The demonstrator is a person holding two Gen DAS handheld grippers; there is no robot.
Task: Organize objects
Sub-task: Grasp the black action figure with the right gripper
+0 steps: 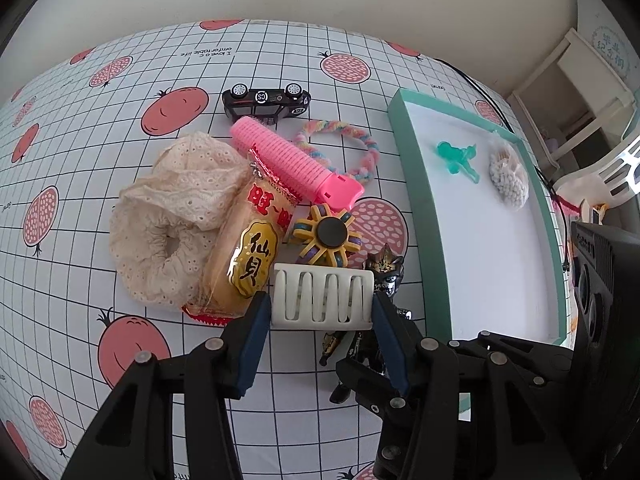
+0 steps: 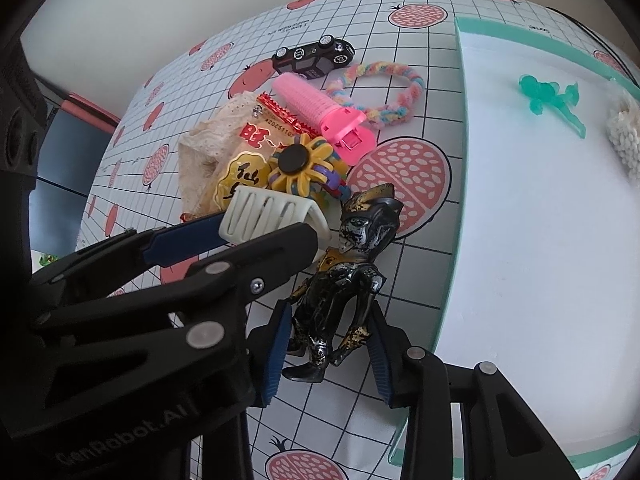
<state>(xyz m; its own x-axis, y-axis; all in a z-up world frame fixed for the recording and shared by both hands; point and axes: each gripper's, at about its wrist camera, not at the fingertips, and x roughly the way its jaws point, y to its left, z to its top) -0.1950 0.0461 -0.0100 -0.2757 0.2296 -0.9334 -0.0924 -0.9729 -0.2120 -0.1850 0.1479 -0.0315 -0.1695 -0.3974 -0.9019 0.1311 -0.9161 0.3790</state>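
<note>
L gripper (image 1: 322, 312), lower centre of left wrist view: blue ribbed pads pinch the white slotted plastic clip (image 1: 322, 297) by its two ends. R gripper (image 2: 328, 344), bottom centre of right wrist view: pads spread either side of the glossy black-gold figurine (image 2: 344, 280), at its legs; contact can't be told. Centre pile on gridded fruit-print cloth (image 1: 80, 160): lacy cream scrunchie (image 1: 168, 220), crinkly snack pkt (image 1: 248, 248), ridged pink roller (image 1: 296, 160), yellow spinner (image 1: 326, 236), fuzzy pastel loop (image 1: 340, 148), black toy car (image 1: 266, 102). Right: teal-rimmed white tray (image 1: 412, 184) w/ translucent green toy (image 1: 456, 158) + bead bag (image 1: 508, 176).
</note>
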